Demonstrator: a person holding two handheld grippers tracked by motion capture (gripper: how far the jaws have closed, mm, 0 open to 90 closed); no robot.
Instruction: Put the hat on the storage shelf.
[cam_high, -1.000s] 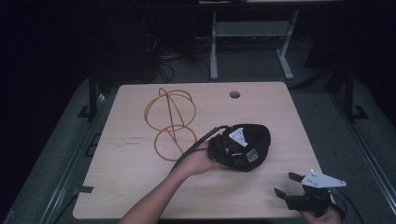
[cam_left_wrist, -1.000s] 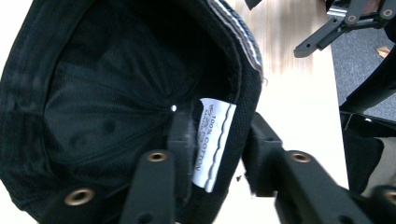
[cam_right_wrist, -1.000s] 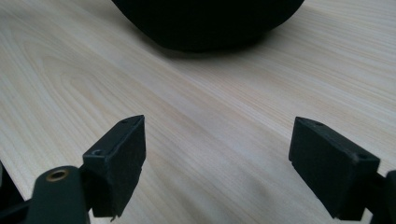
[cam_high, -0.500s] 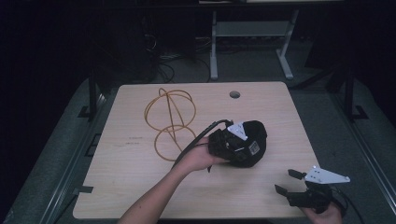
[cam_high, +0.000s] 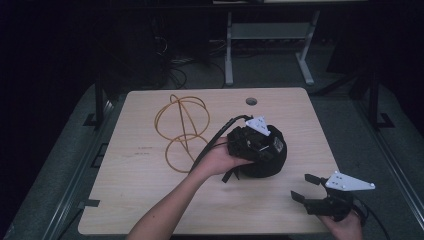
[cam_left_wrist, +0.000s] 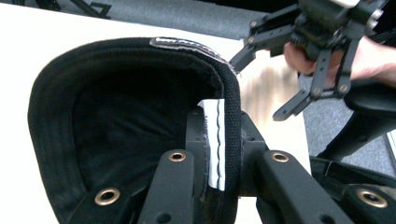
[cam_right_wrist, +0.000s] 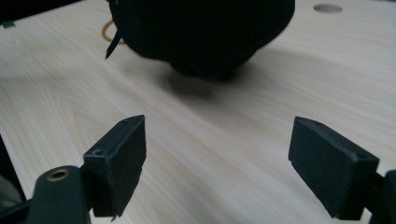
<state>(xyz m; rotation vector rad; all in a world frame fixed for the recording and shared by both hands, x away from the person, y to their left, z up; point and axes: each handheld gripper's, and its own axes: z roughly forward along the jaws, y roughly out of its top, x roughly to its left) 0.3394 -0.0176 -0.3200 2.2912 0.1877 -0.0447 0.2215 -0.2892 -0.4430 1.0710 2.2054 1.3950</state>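
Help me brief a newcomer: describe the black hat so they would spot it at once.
On the light wooden table, look right of the looped yellow cord, near the middle. The black hat sits there, its rim clamped in the left gripper. It is the sole soft, dark, rounded thing; a white label shows inside its rim.

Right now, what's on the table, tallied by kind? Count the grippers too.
Black caps: 1, the cap, its rim clamped by the left gripper
Orange cable coils: 1, the cable, loose beside the cap
Grippers: 2, the left one and the right gripper, open near the front edge
Total: 4
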